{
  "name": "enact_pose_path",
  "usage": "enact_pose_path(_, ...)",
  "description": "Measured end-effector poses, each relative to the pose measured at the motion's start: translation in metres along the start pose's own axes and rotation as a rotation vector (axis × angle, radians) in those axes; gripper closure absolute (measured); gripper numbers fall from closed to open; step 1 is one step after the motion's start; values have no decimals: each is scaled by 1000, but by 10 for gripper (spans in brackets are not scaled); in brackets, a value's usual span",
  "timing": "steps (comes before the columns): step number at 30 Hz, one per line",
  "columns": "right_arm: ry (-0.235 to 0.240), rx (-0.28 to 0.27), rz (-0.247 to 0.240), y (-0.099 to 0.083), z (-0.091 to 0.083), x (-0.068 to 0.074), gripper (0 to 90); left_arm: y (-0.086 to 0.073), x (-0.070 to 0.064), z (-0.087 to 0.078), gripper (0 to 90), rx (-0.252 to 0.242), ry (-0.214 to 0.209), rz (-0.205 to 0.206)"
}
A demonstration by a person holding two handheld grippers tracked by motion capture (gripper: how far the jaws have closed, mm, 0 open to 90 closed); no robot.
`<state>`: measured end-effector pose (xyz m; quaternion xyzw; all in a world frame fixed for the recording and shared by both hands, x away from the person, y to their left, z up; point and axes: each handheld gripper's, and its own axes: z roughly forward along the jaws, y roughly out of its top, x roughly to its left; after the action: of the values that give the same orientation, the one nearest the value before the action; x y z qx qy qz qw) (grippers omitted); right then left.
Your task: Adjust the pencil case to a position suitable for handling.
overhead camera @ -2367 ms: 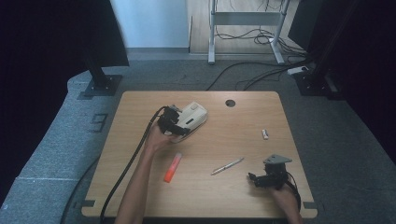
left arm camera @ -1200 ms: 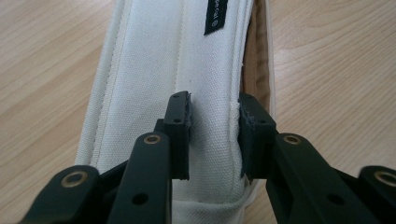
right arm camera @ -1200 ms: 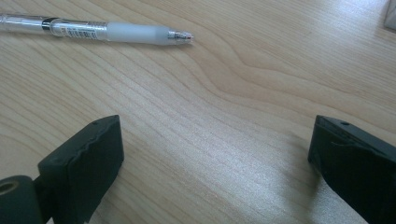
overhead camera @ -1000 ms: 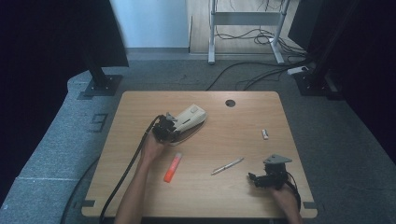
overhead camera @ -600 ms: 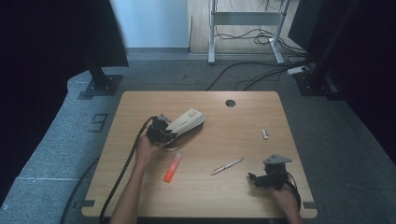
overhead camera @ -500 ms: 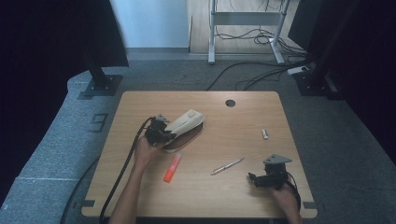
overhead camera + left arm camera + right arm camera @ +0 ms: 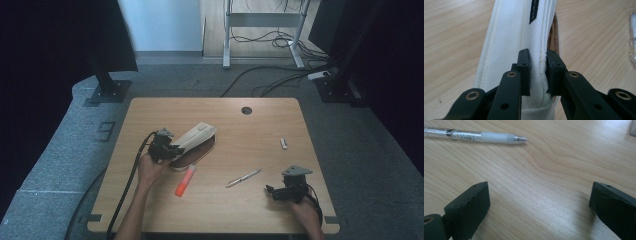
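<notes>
Left hand-held gripper [image 7: 172, 149]: jaws clamped on the near end of a white canvas pouch [image 7: 196, 137], pinching a fold of cloth along its seam.
White canvas pouch: left of the worktop's middle, stretching away to the far right from the jaws, brown lining showing at its opening.
Orange marker [image 7: 184, 180]: just near of the pouch, lying on the worktop [image 7: 260, 125].
Clear pen [image 7: 243, 178]: mid-worktop, between the marker and the right hand-held gripper.
Right hand-held gripper [image 7: 274, 192]: near right, jaws spread wide over bare wood, empty.
Small white item [image 7: 284, 144]: far right, apart.
</notes>
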<state>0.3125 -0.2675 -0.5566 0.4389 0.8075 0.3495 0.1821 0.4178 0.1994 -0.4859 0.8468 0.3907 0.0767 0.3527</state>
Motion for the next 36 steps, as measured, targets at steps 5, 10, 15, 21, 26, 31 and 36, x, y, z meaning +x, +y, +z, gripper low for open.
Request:
enact_pose_path(5, 0, 0, 0, 0, 0, 0, 31, -9, -4, -7, 758, -13, -16, 1)
enact_pose_path(10, 1, 2, -1, 0, 0, 0, 31, -15, -6, -13, 762, -27, -28, 5)
enact_pose_path(15, -7, 4, 3, 0, 0, 1, 22, -17, -7, -14, 764, -27, -46, 4)
enact_pose_path(21, -6, 20, 6, 3, 2, 2, 0, -20, -10, -14, 761, -35, -42, 14)
enact_pose_path(26, 11, 34, 10, 6, 1, 2, 39, -22, -10, -14, 759, -49, -48, 13)
enact_pose_path(31, 31, 32, 21, 8, 0, 0, 62, -22, -9, -16, 760, -48, -52, 18)
enact_pose_path(36, 20, 16, 25, 15, -2, -5, 72, -22, -10, -16, 755, -56, -51, 22)
